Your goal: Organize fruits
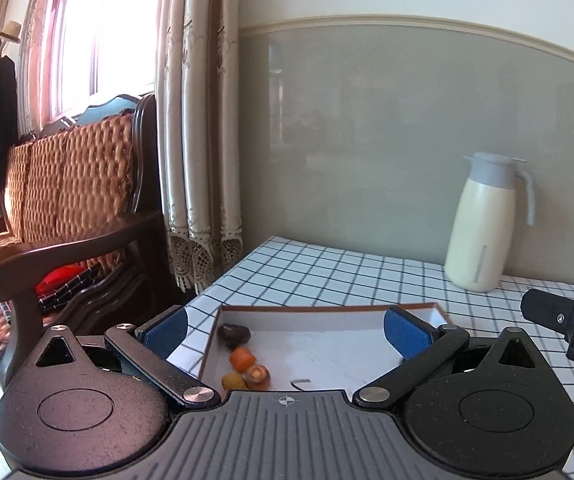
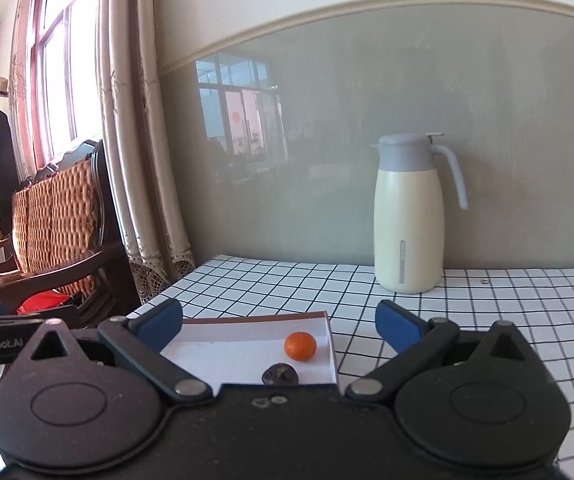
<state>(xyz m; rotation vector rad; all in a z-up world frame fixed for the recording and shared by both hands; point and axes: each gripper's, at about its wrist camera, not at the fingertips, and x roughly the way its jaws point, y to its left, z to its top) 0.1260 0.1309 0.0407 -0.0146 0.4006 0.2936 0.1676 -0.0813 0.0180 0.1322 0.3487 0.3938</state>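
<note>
A white tray with a brown rim (image 1: 327, 309) lies on the checked tablecloth. In the left wrist view it holds a dark fruit (image 1: 233, 333), an orange fruit (image 1: 242, 358), a brownish fruit (image 1: 257, 375) and a yellow-green fruit (image 1: 233, 381) near its left wall. My left gripper (image 1: 287, 330) is open and empty above the tray. In the right wrist view the tray (image 2: 332, 344) holds a small orange (image 2: 300, 346) and a dark fruit (image 2: 280, 375). My right gripper (image 2: 279, 322) is open and empty over the tray; it also shows at the right edge of the left wrist view (image 1: 567, 320).
A cream thermos jug with a grey lid (image 2: 409, 216) stands at the back of the table near the wall; it also shows in the left wrist view (image 1: 483, 224). A wooden chair with woven cushions (image 1: 67, 192) stands left of the table by the curtains (image 1: 199, 120).
</note>
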